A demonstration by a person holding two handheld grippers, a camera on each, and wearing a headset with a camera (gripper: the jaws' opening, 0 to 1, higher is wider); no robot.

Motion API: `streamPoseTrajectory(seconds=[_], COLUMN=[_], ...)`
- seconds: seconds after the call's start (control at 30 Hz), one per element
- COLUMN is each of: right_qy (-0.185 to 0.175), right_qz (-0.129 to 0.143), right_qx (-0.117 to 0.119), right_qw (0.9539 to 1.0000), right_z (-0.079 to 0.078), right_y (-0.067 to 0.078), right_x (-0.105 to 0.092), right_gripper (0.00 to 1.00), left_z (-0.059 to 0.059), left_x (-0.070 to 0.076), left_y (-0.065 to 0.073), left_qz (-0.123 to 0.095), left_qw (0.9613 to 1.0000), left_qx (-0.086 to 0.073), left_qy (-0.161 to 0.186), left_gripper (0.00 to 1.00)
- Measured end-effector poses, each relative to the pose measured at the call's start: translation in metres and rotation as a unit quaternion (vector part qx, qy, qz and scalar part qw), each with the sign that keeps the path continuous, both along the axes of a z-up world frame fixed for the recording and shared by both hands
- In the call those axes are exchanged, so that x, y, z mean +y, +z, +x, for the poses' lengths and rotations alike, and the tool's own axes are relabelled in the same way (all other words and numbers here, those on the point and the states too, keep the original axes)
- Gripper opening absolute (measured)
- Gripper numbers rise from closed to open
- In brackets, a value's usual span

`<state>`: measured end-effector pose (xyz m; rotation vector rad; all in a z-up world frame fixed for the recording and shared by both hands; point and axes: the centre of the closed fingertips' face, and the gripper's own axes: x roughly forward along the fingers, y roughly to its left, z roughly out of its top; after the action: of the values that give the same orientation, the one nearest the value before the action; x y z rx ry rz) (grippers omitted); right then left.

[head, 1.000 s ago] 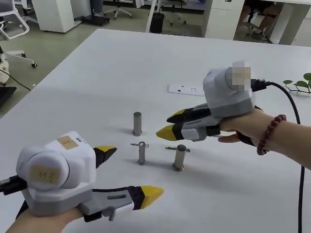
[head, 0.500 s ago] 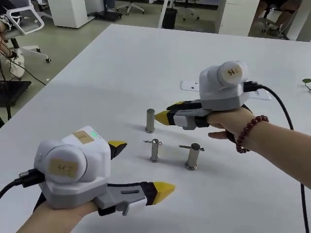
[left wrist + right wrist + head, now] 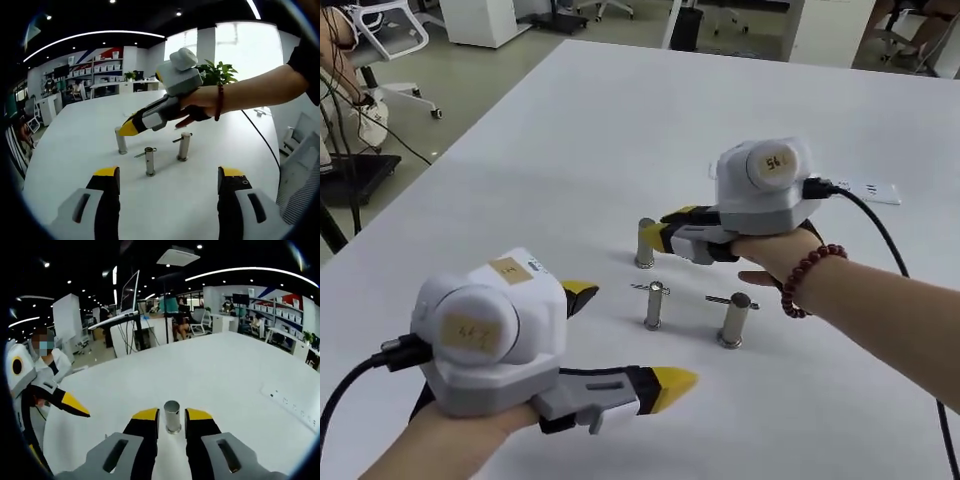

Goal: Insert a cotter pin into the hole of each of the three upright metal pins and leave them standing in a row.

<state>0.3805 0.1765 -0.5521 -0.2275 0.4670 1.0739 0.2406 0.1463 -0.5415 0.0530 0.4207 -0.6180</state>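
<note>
Right gripper view: right gripper point(image 3: 172, 415) fingers, slightly spread, straddle the bare pin point(image 3: 172, 422); close squarely, keep it upright.

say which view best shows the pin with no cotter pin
Right gripper view: the bare pin stands centred between the fingers, its top clear. The head and left gripper views show it small, beside a yellow fingertip.

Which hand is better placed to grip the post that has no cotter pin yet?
Right. The right tool has its jaws either side of the bare post; the left tool hangs open, back from the row.
</note>
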Motion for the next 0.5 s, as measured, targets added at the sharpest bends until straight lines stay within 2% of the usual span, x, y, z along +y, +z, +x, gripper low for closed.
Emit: streamPoseTrajectory(seconds=[0.1, 0.17, 0.3, 0.5], right_qy=[-0.001, -0.002, 0.002, 0.005], right_qz=[0.001, -0.006, -0.005, -0.011], right_qx=[0.004, -0.003, 0.000, -0.005], right_qw=[1.0000, 1.0000, 1.0000, 0.9999], right_z=[0.0044, 0.0077, 0.0041, 0.0084], right_y=[-0.0037, -0.0061, -0.0059, -0.0089], right_x=[0.0056, 0.0065, 0.0083, 0.0081], right_gripper=[0.15, 0.14, 0.10, 0.09], left_z=[0.0009, 0.0009, 0.0018, 0.0032], left_x=[0.0008, 0.0013, 0.0018, 0.0018], left_y=[0.0012, 0.0010, 0.0024, 0.0046], left_qz=[-0.002, -0.002, -0.003, -0.005], left_qw=[1.0000, 1.0000, 1.0000, 1.0000], left_qx=[-0.002, 0.000, -0.002, -0.006], left_qy=[0.002, 0.003, 0.004, 0.005], left_gripper=[0.79, 0.79, 0.78, 0.78])
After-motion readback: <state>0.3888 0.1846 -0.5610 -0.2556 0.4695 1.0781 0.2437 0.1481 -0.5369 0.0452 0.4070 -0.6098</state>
